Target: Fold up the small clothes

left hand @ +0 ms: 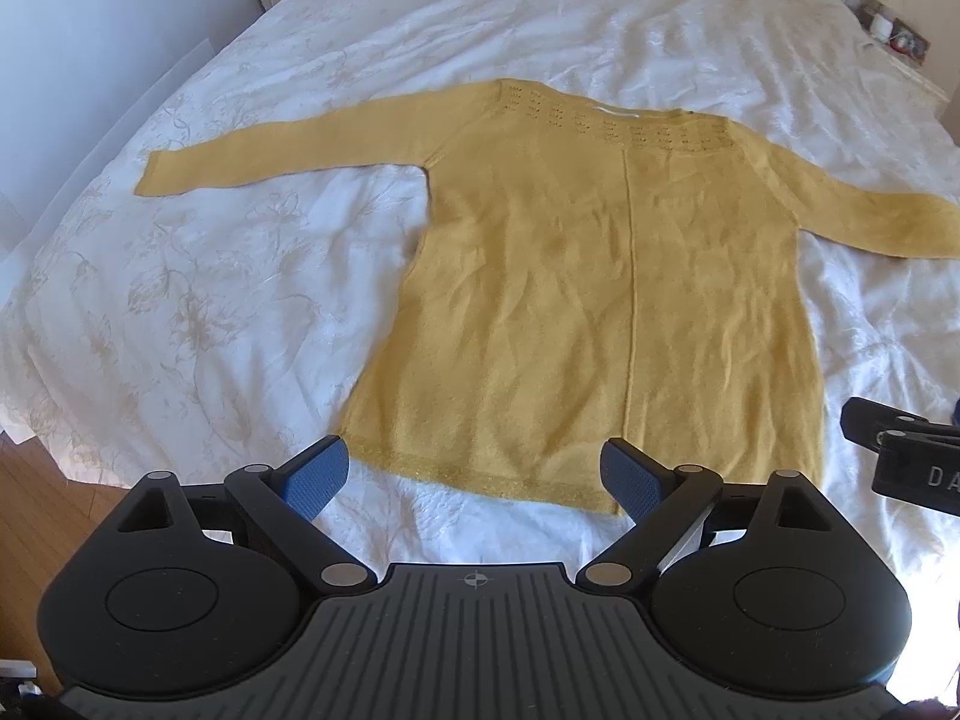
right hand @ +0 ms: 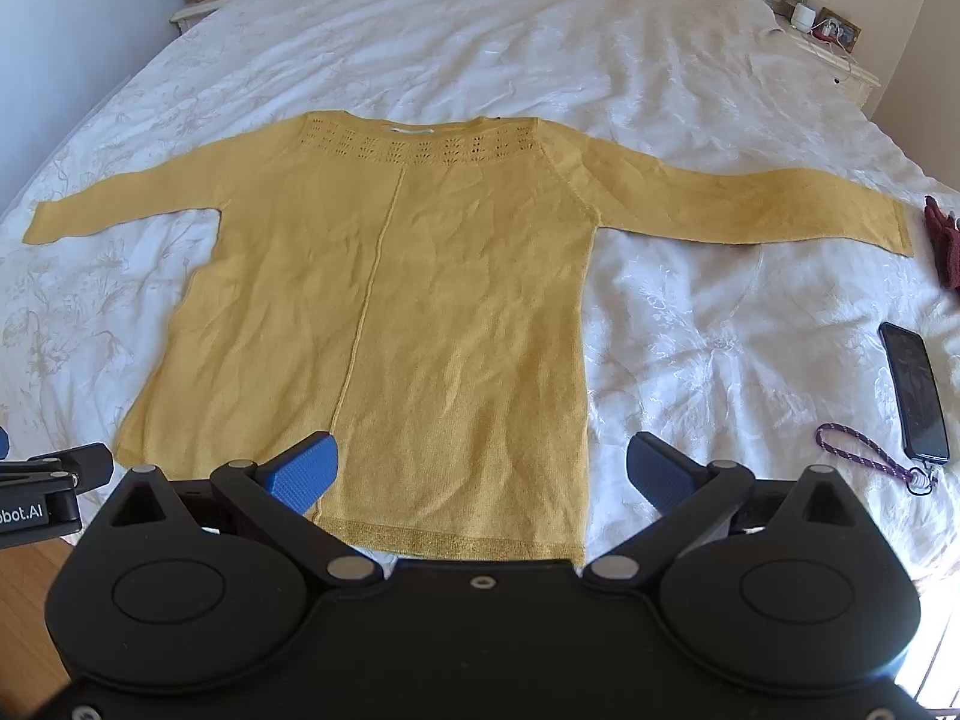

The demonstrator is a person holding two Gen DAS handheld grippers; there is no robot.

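A yellow knit sweater (left hand: 600, 276) lies flat on the white bed, both sleeves spread out to the sides, neck at the far end, hem nearest me. It also shows in the right wrist view (right hand: 420, 300). My left gripper (left hand: 477, 471) is open and empty, hovering just short of the hem's left half. My right gripper (right hand: 480, 471) is open and empty, above the hem's right corner. Each gripper's body shows at the edge of the other's view.
The white floral bedspread (right hand: 690, 330) covers the bed. A phone (right hand: 915, 399) with a purple strap (right hand: 870, 456) and a dark red cloth (right hand: 945, 243) lie at the right. Nightstands (right hand: 204, 9) with frames and lamps stand by the headboard. Wooden floor (left hand: 36, 498) shows lower left.
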